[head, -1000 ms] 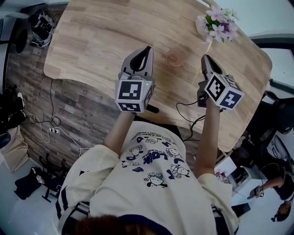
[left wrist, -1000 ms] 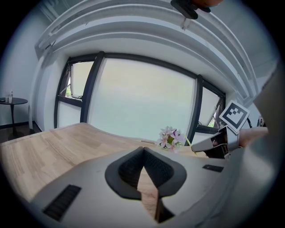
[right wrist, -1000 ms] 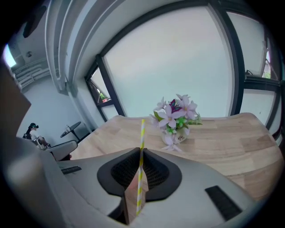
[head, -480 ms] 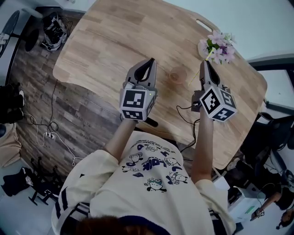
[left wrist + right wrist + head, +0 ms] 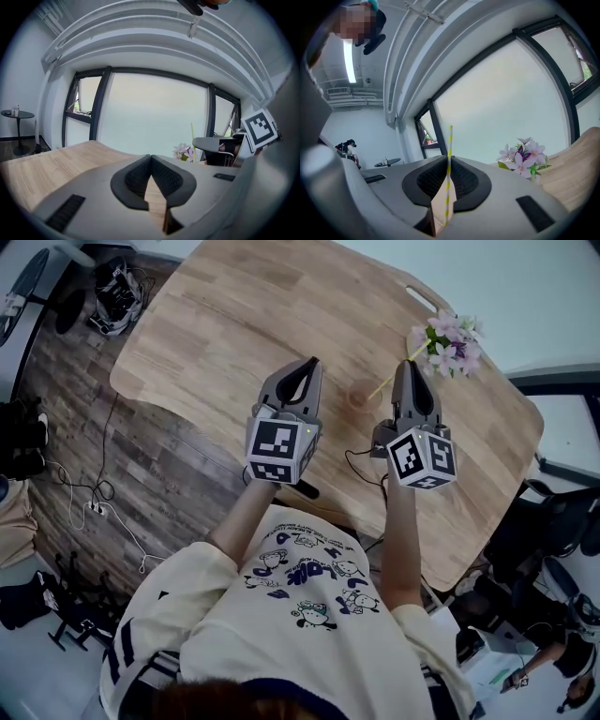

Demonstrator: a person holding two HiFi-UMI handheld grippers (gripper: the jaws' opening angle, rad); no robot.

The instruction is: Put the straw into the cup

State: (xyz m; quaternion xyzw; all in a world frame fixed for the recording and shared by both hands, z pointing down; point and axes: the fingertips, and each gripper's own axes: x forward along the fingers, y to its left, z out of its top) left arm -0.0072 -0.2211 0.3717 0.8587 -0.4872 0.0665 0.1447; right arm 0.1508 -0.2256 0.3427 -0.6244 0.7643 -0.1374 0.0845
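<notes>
Straw [image 5: 389,383] held near cup [image 5: 360,395], not yet inserted
Right gripper [image 5: 413,369] pinches straw; left gripper [image 5: 305,367] closed, empty. Next: align straw end over cup.

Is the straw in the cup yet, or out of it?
Out, it seems: right gripper holds the straw, its end just beside the cup.

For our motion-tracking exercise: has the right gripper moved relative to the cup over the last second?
Yes. The right gripper, shut on the straw, has shifted left, closer to the cup.
</notes>
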